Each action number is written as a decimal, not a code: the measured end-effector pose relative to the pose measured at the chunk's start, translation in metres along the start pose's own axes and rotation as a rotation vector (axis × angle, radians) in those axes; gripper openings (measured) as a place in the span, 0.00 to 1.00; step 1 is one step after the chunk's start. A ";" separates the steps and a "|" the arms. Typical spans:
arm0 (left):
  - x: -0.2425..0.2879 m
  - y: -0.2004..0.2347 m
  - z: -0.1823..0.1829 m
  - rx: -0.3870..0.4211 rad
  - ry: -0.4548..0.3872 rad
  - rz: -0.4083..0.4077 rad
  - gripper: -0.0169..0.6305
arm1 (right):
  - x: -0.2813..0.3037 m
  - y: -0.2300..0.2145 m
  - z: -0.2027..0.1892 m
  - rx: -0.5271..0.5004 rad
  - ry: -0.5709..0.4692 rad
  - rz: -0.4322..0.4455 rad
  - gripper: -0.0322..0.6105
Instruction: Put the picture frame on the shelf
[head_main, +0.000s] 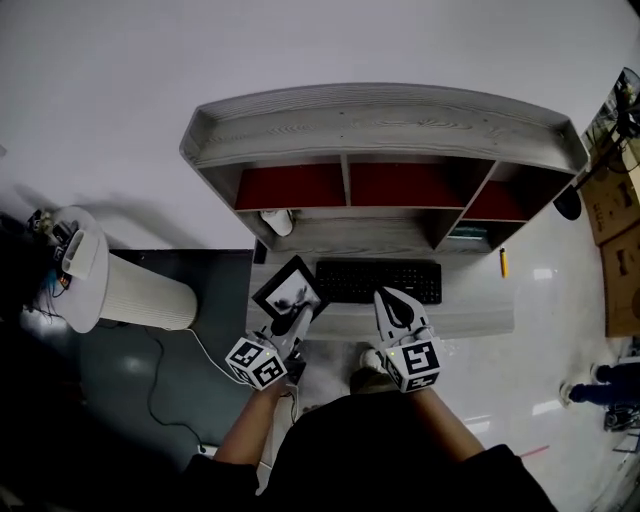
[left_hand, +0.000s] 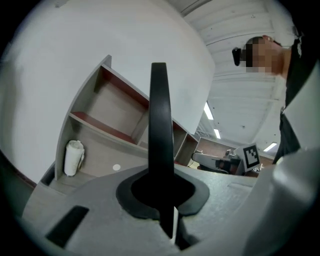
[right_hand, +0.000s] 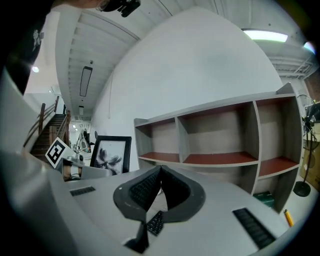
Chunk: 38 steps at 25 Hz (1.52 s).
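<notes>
The black picture frame, holding a dark flower print, hangs tilted over the desk's left end, just left of the keyboard. My left gripper is shut on its lower edge. In the left gripper view the frame stands edge-on between the pads. My right gripper is shut and empty above the keyboard's near edge; in its own view the jaws meet, with the frame off to the left. The grey shelf unit with red-floored bays stands at the back of the desk.
A black keyboard lies on the grey desk. A white roll stands in the lower left bay, a green item in the right one. A yellow marker lies at the right. A white ribbed cylinder stands on the floor at left.
</notes>
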<state>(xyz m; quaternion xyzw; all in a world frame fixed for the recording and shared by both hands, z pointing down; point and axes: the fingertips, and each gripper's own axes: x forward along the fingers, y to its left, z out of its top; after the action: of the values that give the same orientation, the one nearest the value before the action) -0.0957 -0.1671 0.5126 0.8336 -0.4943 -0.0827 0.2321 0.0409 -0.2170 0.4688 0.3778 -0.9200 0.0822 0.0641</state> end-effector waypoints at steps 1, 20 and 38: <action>0.008 0.002 0.004 0.005 -0.005 -0.010 0.06 | 0.004 -0.006 0.001 -0.008 0.000 0.006 0.07; 0.096 0.064 0.085 0.190 0.097 0.006 0.06 | 0.048 -0.034 0.004 0.028 0.029 0.047 0.07; 0.172 0.115 0.112 0.174 0.197 -0.132 0.06 | 0.087 -0.012 0.043 -0.006 -0.031 -0.032 0.07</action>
<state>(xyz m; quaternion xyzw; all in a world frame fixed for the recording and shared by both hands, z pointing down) -0.1414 -0.3962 0.4837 0.8854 -0.4183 0.0277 0.2007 -0.0146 -0.2936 0.4438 0.3933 -0.9150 0.0727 0.0522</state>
